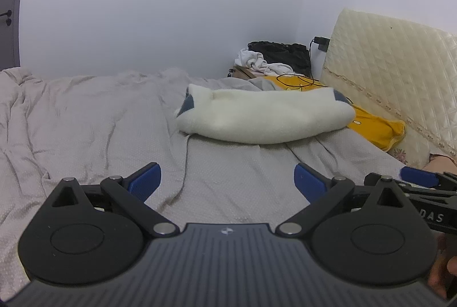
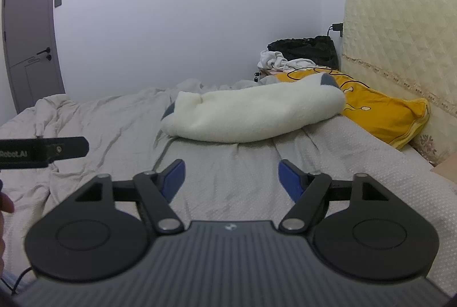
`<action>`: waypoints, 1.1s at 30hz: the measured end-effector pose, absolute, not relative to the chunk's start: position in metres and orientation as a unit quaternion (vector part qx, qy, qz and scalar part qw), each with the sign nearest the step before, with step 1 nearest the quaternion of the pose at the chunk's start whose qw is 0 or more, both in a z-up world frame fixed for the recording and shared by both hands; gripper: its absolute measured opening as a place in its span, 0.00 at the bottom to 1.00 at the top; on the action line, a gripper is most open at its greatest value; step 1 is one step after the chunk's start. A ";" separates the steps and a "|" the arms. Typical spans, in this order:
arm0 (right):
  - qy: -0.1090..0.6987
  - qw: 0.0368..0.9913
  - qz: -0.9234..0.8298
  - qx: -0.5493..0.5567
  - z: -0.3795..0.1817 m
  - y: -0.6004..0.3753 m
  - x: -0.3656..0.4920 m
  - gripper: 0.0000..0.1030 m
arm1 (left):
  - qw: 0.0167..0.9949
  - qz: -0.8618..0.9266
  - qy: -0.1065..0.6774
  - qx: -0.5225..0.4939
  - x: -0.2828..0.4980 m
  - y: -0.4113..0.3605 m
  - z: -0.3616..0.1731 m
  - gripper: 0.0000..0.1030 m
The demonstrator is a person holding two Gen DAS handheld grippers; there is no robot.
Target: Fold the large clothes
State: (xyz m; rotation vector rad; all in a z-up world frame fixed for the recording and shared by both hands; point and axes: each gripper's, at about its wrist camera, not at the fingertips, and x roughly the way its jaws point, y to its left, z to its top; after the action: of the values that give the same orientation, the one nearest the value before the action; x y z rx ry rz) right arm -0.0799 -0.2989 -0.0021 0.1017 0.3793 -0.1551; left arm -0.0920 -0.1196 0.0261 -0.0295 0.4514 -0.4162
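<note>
both the left tongs [image 1: 227,178] and right tongs [image 2: 232,178] are hovering apart and empty just short of the folded white fleece garment [image 2: 251,114], which is resting on the bed [image 2: 114,121], seemingly finished.

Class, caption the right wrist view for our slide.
Open right hand-held gripper above grey bedspread, facing a folded white fleece garment.

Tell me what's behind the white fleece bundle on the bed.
Behind the white fleece bundle lies a yellow pillow with a black cable across it, against the cream headboard. The bundle covers the pillow's near edge, so anything under there is hidden.
</note>
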 end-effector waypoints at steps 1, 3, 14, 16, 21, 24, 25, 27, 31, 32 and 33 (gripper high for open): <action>0.186 0.978 -0.077 0.051 -0.002 -0.299 -0.080 0.87 | 0.953 -0.205 0.222 -0.014 -0.093 -0.120 0.026 0.99; 0.186 0.978 -0.080 0.048 -0.002 -0.299 -0.080 0.87 | 0.953 -0.205 0.222 -0.015 -0.093 -0.120 0.026 0.99; 0.188 0.976 -0.105 0.031 -0.004 -0.293 -0.080 0.88 | 0.954 -0.202 0.221 -0.011 -0.095 -0.120 0.028 1.00; 0.186 0.976 -0.106 0.031 -0.003 -0.294 -0.080 0.88 | 0.954 -0.201 0.221 -0.011 -0.096 -0.121 0.029 1.00; 0.184 0.976 -0.109 0.030 -0.004 -0.293 -0.082 0.88 | 0.954 -0.196 0.227 -0.014 -0.095 -0.121 0.028 1.00; 0.185 0.976 -0.109 0.030 -0.004 -0.292 -0.082 0.88 | 0.954 -0.192 0.231 -0.014 -0.093 -0.123 0.027 1.00; 0.186 0.976 -0.110 0.030 -0.004 -0.291 -0.083 0.88 | 0.954 -0.190 0.230 -0.015 -0.093 -0.123 0.027 1.00; 0.187 0.976 -0.110 0.032 -0.003 -0.292 -0.082 0.88 | 0.955 -0.189 0.229 -0.016 -0.093 -0.123 0.028 1.00; 0.188 0.975 -0.110 0.034 -0.003 -0.291 -0.082 0.88 | 0.956 -0.189 0.225 -0.015 -0.094 -0.125 0.027 1.00; 0.188 0.975 -0.111 0.034 -0.003 -0.291 -0.083 0.88 | 0.956 -0.190 0.224 -0.015 -0.095 -0.125 0.027 1.00; 0.189 0.975 -0.111 0.034 -0.003 -0.291 -0.083 0.88 | 0.956 -0.192 0.223 -0.015 -0.096 -0.125 0.027 1.00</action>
State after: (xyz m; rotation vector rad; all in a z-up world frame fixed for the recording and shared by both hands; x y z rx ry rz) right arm -0.0831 -0.2905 -0.0031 0.0681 0.3804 -0.2235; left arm -0.0956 -0.1253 0.0270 -0.0302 0.4537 -0.3890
